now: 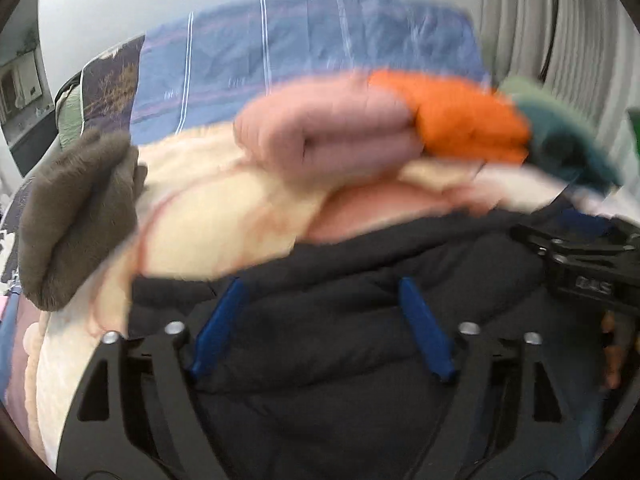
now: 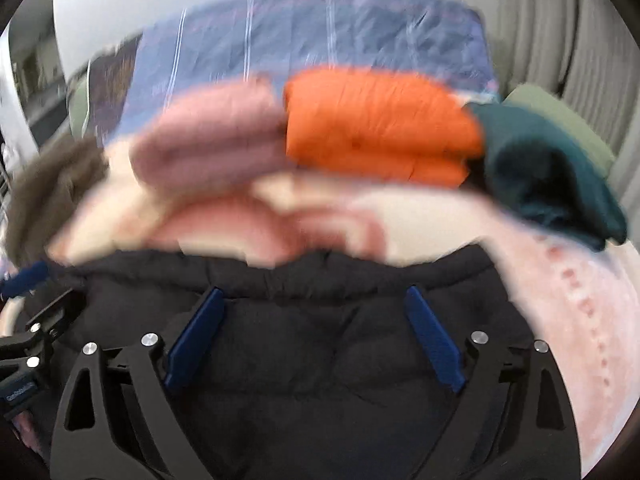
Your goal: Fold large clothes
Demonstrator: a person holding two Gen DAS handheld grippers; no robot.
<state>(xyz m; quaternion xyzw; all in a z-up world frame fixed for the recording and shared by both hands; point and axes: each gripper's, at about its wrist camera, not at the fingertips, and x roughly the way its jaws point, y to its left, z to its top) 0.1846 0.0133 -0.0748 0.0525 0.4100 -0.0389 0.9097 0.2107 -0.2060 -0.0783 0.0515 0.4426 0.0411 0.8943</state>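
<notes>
A: How does the left gripper stand?
B: Its blue fingers are spread wide, pointing far into the scene; both frames are blurred.
A: And the right gripper?
B: The same; blue fingers well apart, pointing far, level with the other.
A: Do they see each other?
B: Yes; the right one's black body shows at the left view's right edge, with a bit of a hand beneath; the left one's body sits at the right view's left edge.
</notes>
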